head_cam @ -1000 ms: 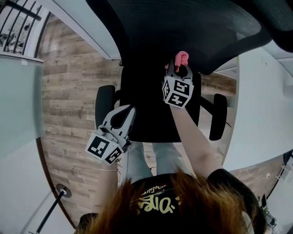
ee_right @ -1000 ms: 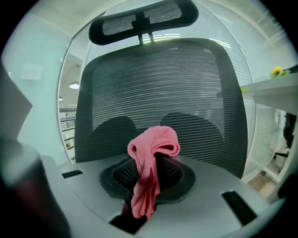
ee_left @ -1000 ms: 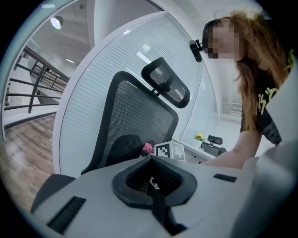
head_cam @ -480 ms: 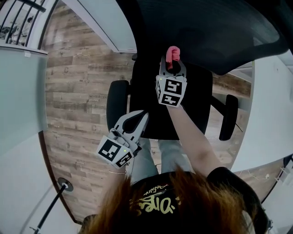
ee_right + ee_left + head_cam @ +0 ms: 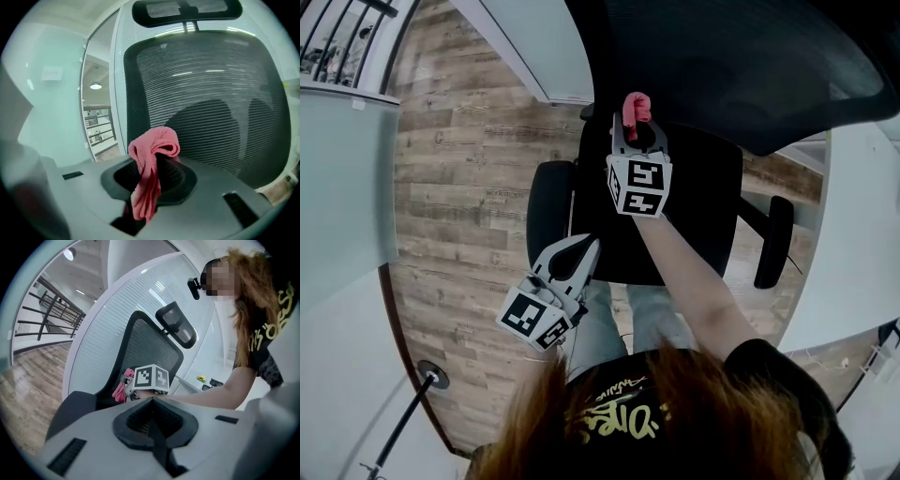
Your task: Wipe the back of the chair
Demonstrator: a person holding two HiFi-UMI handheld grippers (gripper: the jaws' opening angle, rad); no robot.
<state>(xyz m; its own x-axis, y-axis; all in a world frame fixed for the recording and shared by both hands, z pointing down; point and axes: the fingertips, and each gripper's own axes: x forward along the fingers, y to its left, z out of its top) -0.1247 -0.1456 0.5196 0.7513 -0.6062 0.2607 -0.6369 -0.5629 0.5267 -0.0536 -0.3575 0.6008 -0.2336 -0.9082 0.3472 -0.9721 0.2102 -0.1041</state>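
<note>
Though crumpled, pink cloth (image 5: 154, 146) in right gripper (image 5: 636, 120) near ribbed mesh backrest (image 5: 211, 93).

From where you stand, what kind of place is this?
Most likely an office: a mesh-backed desk chair, a white desk beside it, a frosted glass partition and a wood-plank floor.

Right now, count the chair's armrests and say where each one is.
2. One armrest sits at the left side of the seat, just beyond the left gripper; the other armrest sits at the seat's right side. Neither is hidden.
</note>
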